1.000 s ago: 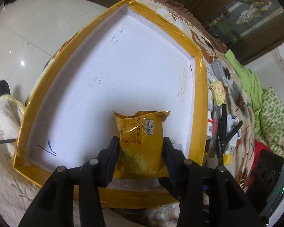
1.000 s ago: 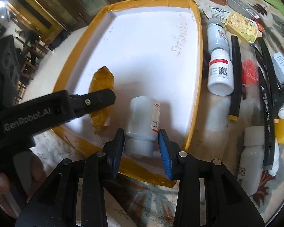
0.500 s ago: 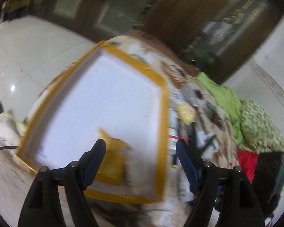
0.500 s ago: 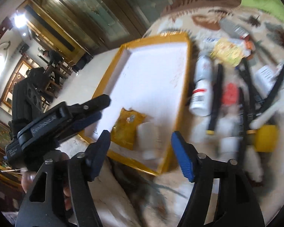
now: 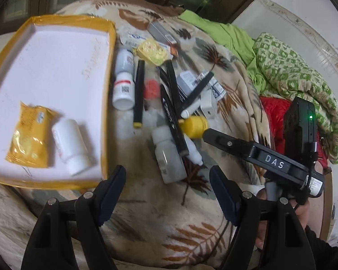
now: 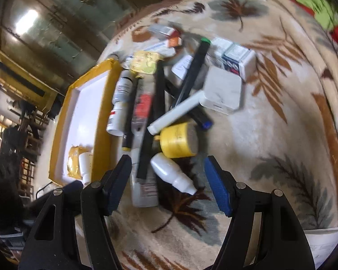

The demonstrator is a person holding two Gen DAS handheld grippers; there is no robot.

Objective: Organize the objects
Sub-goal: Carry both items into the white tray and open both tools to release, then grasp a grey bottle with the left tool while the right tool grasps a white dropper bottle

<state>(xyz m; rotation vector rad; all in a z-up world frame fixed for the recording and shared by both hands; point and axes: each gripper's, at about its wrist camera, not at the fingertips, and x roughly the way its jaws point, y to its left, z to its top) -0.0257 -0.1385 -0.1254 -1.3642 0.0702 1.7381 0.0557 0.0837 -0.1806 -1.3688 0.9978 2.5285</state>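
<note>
your left gripper (image 5: pixel 167 193) and right gripper (image 6: pixel 167 182) both gape wide, empty, above the blanket (image 5: pixel 146 225). cracker packet (image 5: pixel 28 139) and white bottle (image 5: pixel 71 144) lie side by side in the yellow-rimmed tray (image 5: pixel 108 72); the pile of markers and bottles (image 6: pixel 169 117) sits just beside it.

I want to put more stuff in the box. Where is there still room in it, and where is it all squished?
The yellow-edged tray has lots of bare white floor beyond the yellow snack packet and the white bottle, up to its far wall. The blanket just in front of the pile is bare too. It is crowded right of the tray, around the yellow cap.
</note>
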